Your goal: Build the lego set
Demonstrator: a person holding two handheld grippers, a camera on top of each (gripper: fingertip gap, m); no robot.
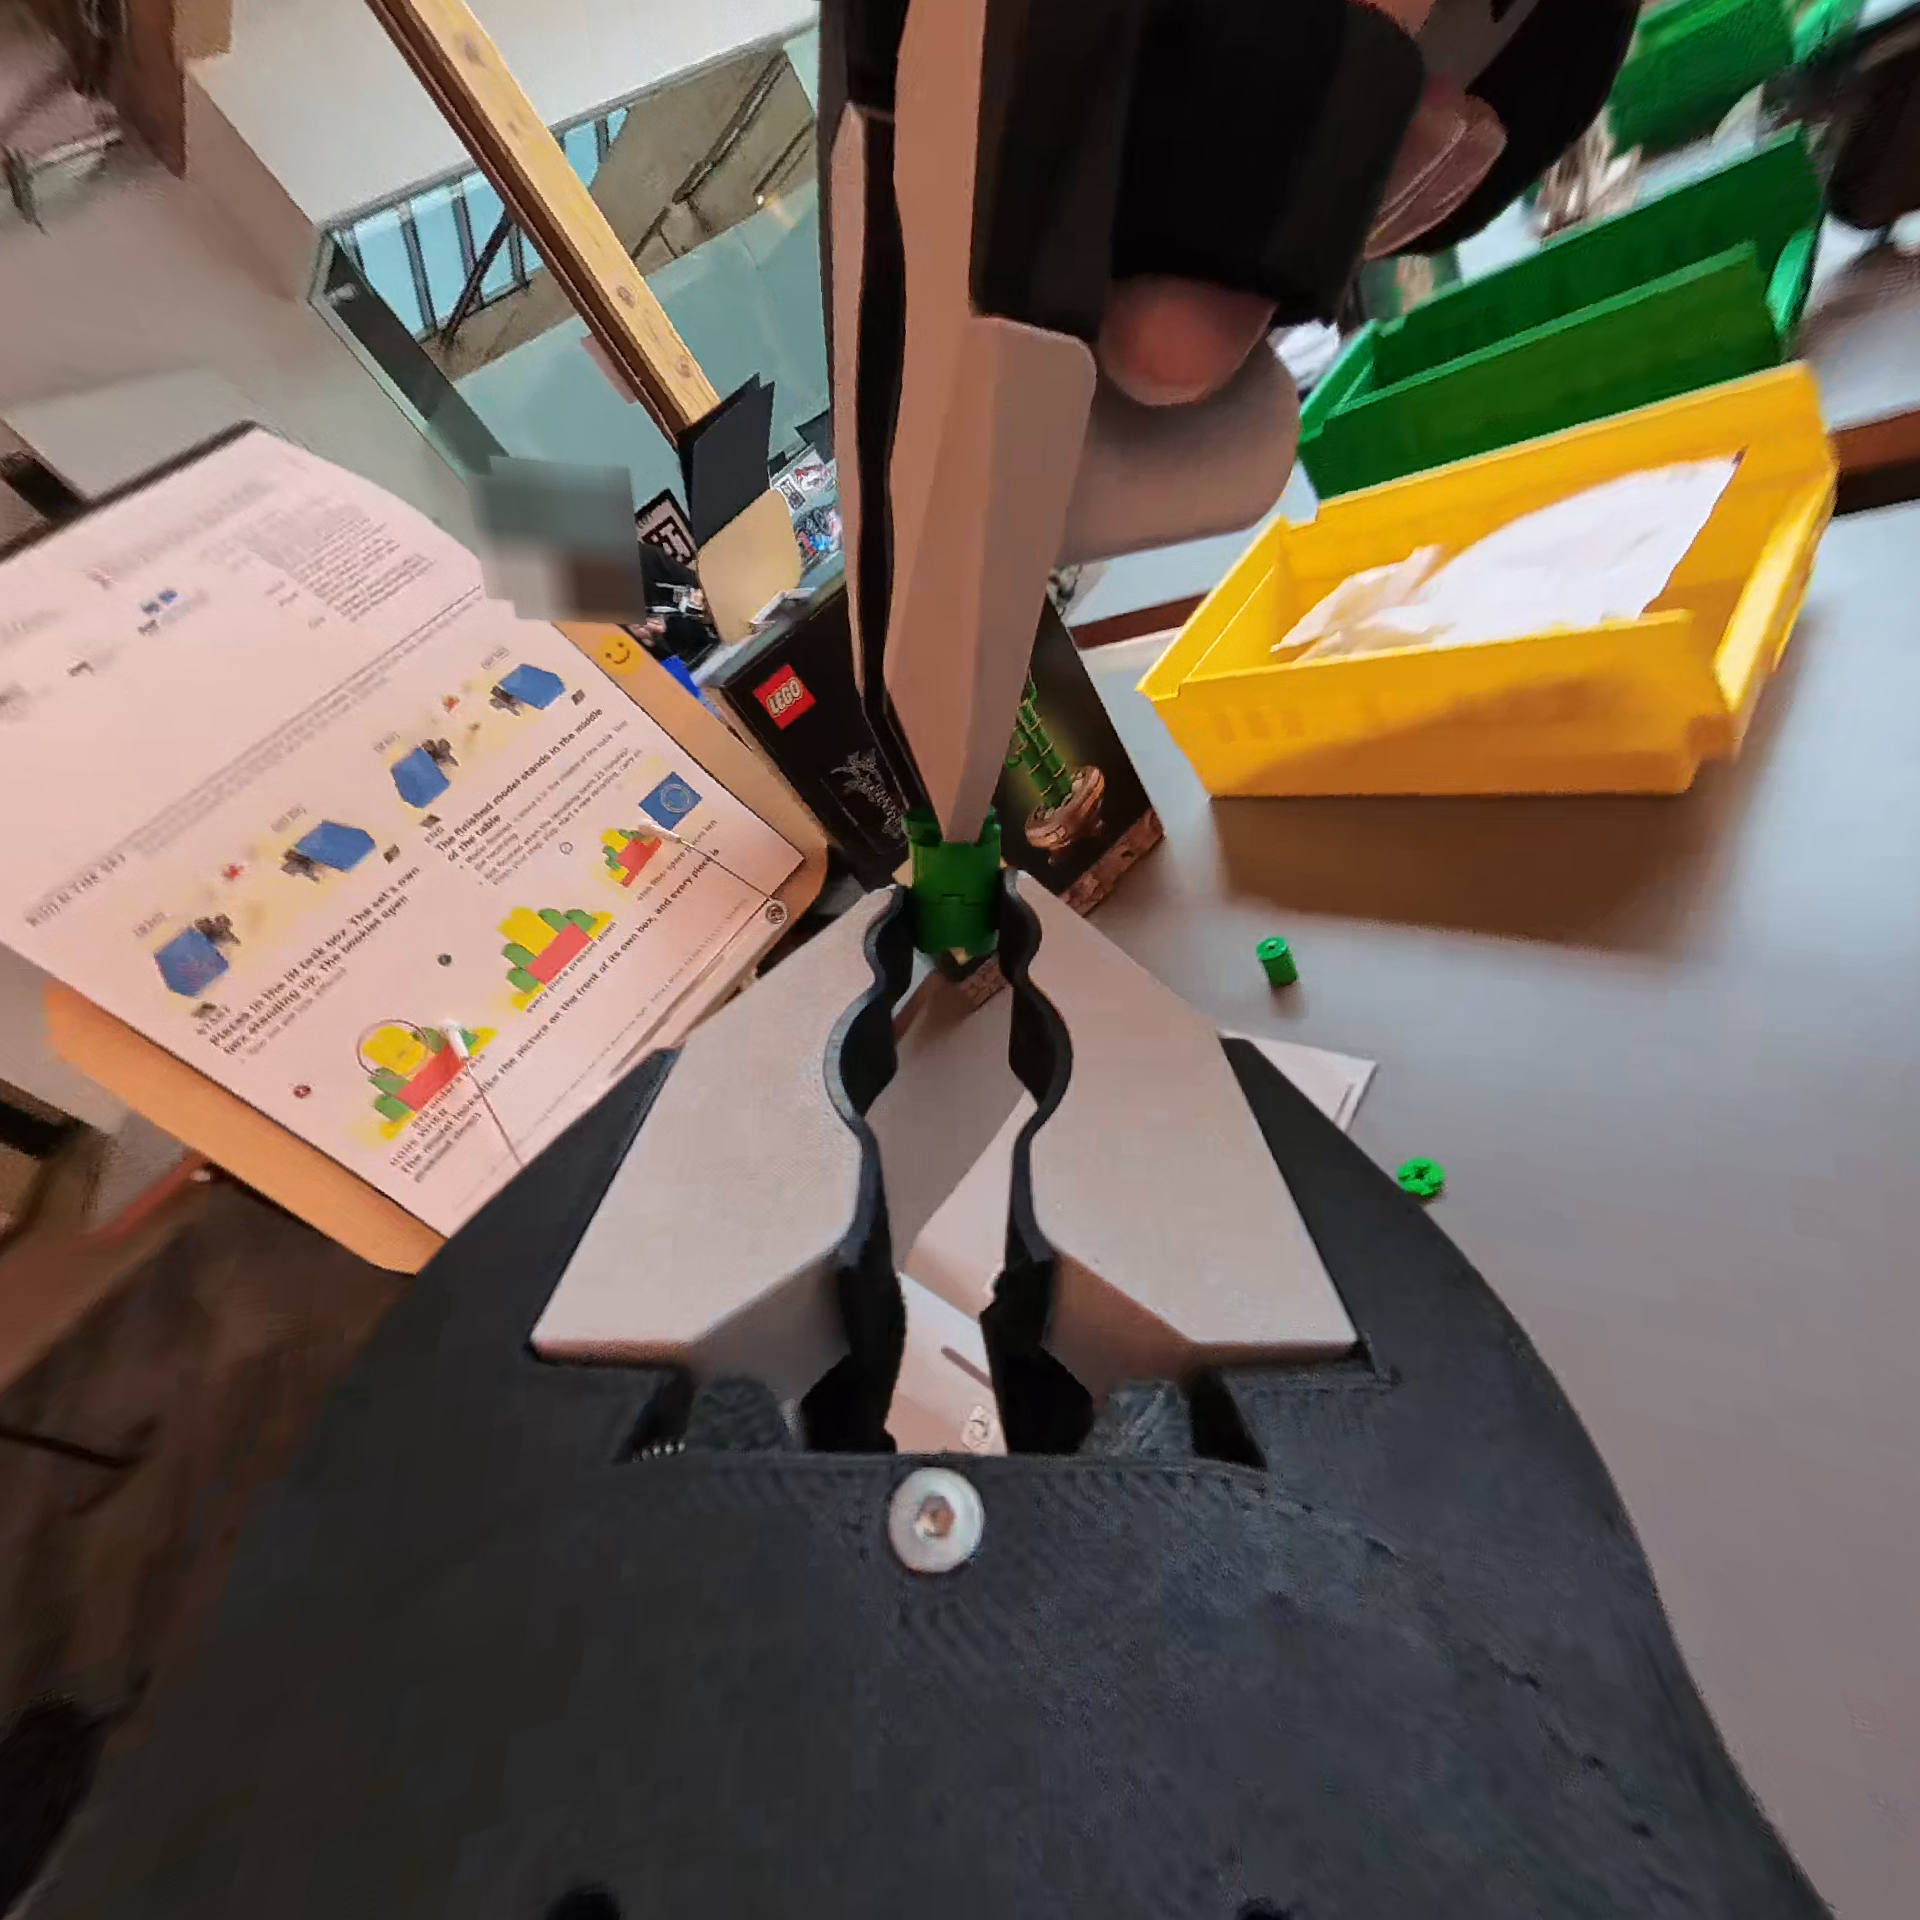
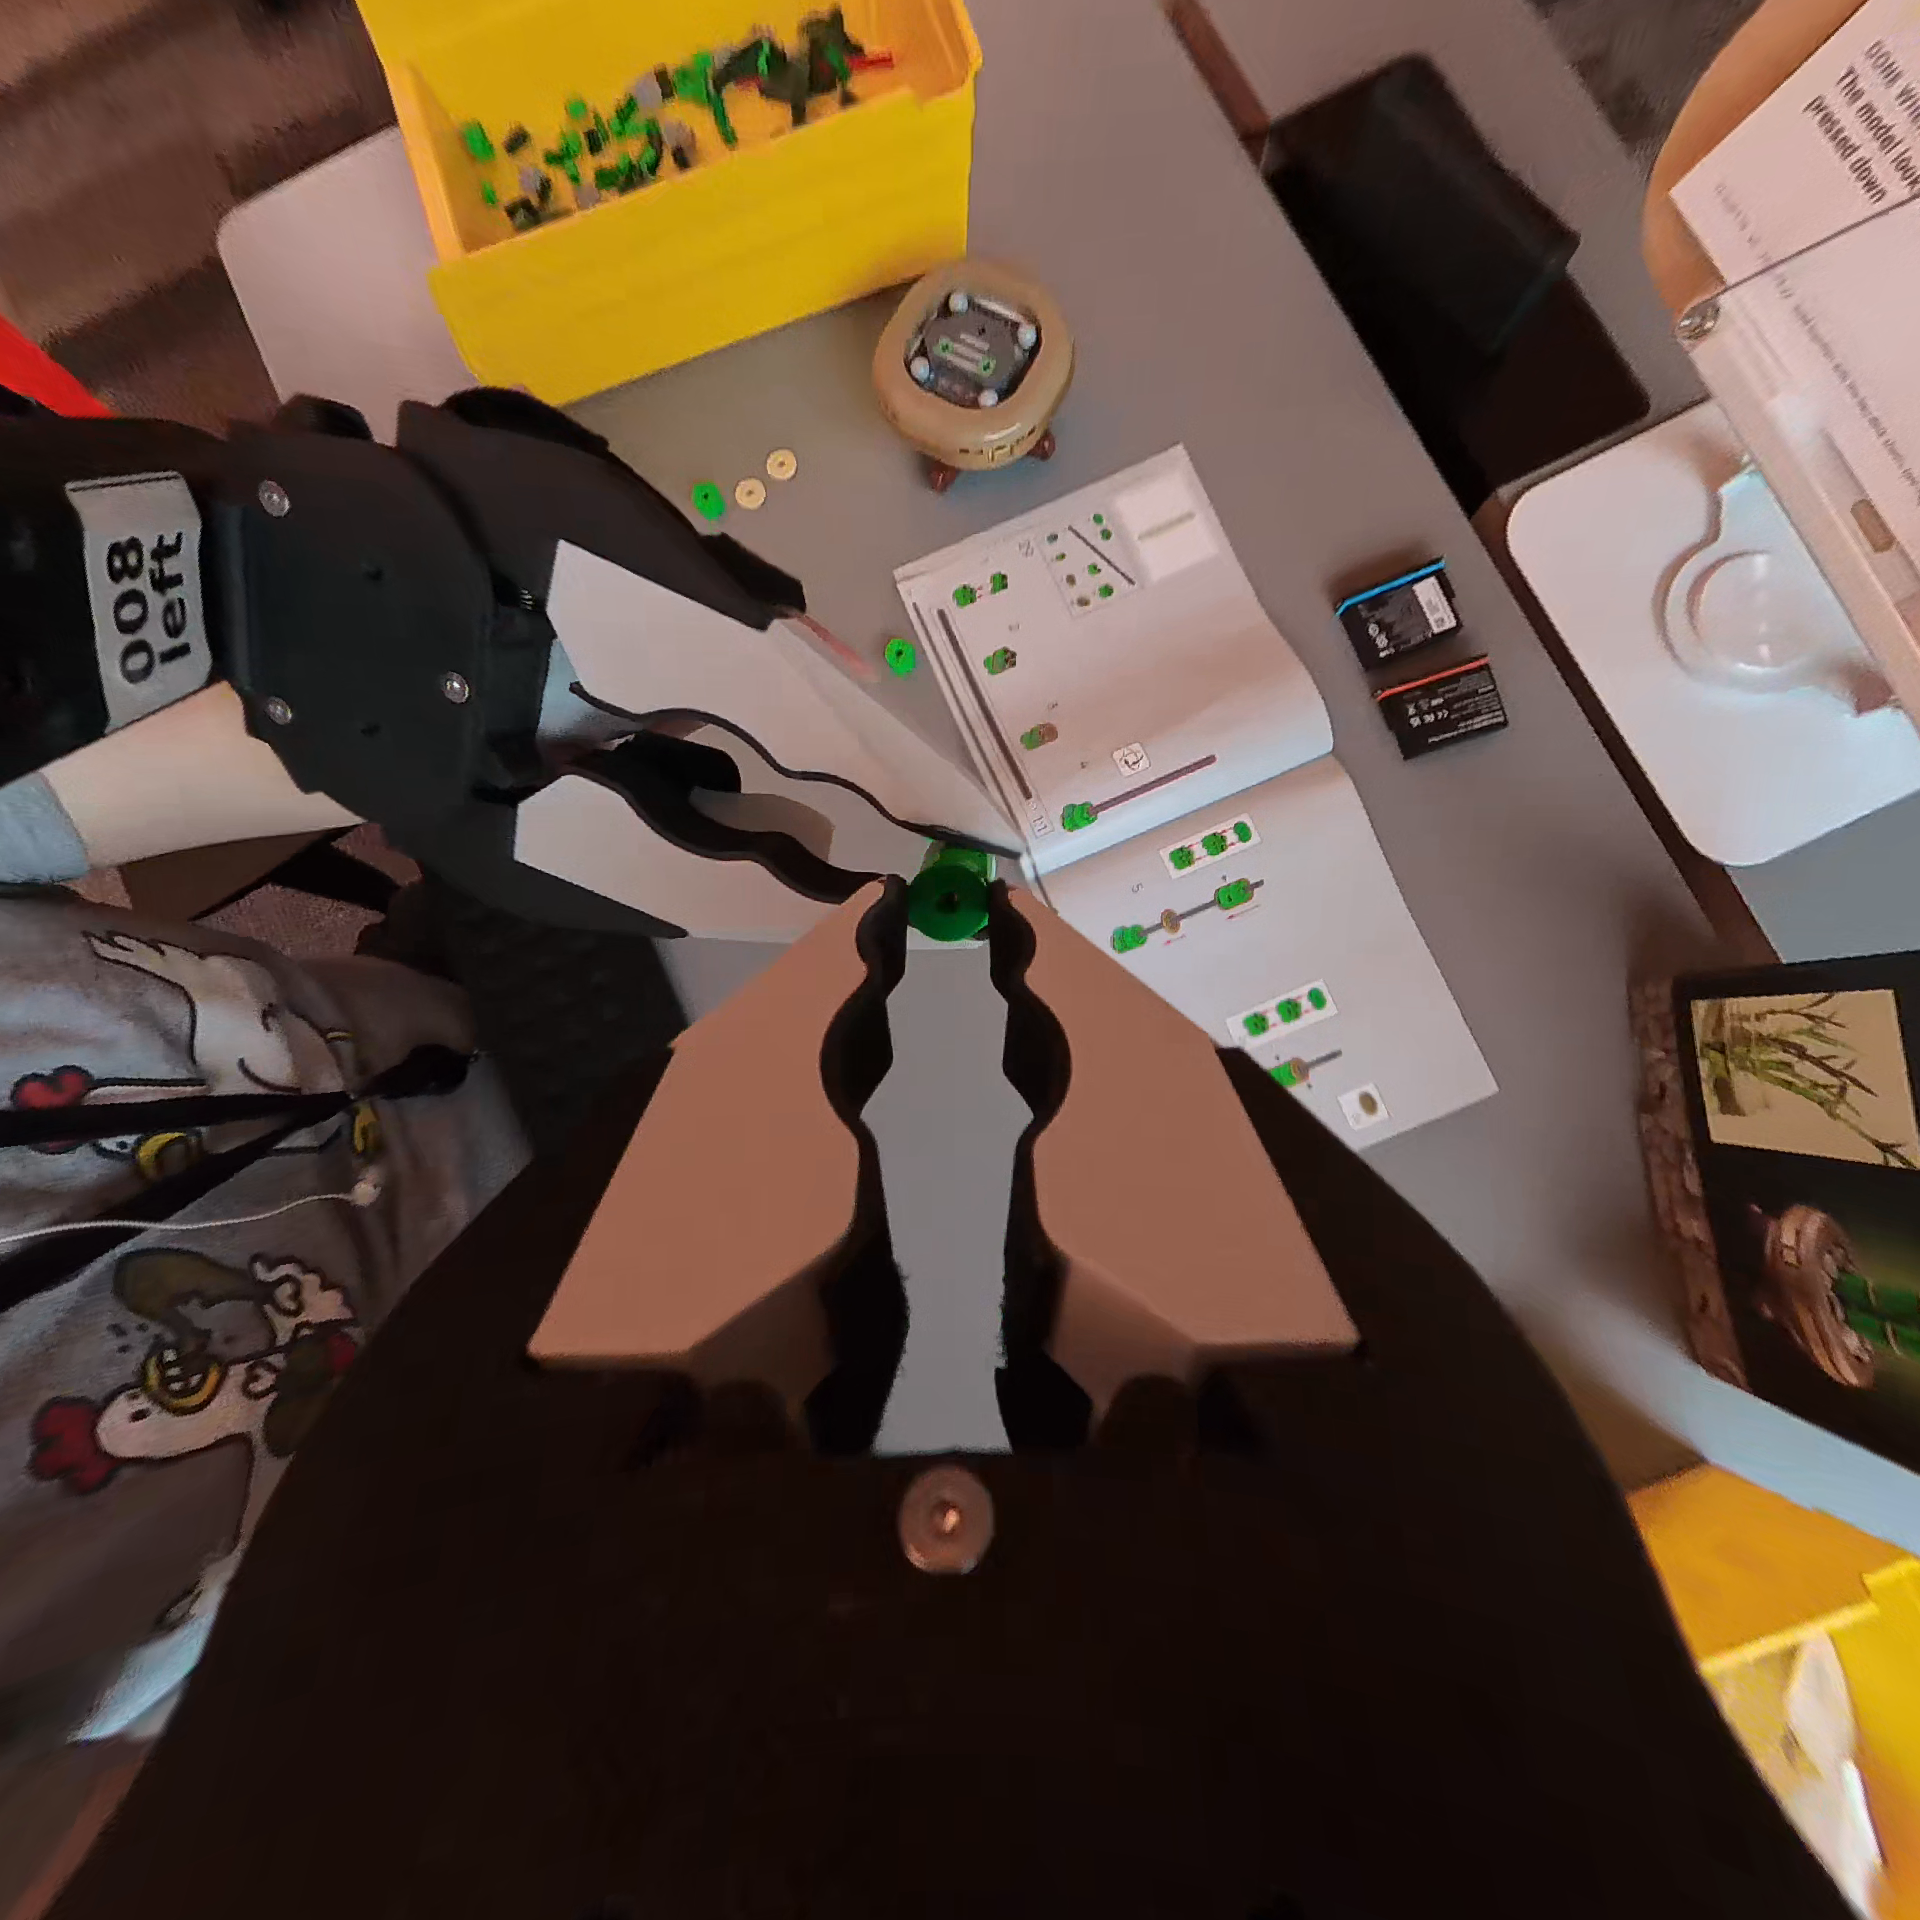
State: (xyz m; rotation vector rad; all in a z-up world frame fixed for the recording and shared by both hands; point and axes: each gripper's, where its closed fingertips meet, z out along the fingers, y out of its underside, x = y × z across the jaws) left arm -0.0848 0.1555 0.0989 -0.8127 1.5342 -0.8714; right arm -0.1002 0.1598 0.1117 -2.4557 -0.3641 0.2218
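Observation:
A short stack of green round bricks (image 1: 951, 899) is held above the grey table between both grippers. My left gripper (image 1: 951, 920) is shut on the stack's lower part. My right gripper (image 1: 954, 826) comes down from above and is shut on its top end. In the right wrist view the stack (image 2: 948, 902) shows end-on between my right gripper's tips (image 2: 945, 906). The left gripper (image 2: 961, 847) reaches in from the left and grips the stack's far part. How the bricks join is hidden by the fingers.
Loose green round pieces (image 1: 1276, 961) (image 1: 1419, 1177) (image 2: 900, 656) (image 2: 708, 500) and tan discs (image 2: 750, 492) lie on the table. Around them are a tan pot model (image 2: 975, 374), a yellow parts bin (image 2: 707, 260), an open booklet (image 2: 1143, 779), two black batteries (image 2: 1397, 613), a Lego box (image 1: 821, 748) and an instruction sheet (image 1: 364, 810).

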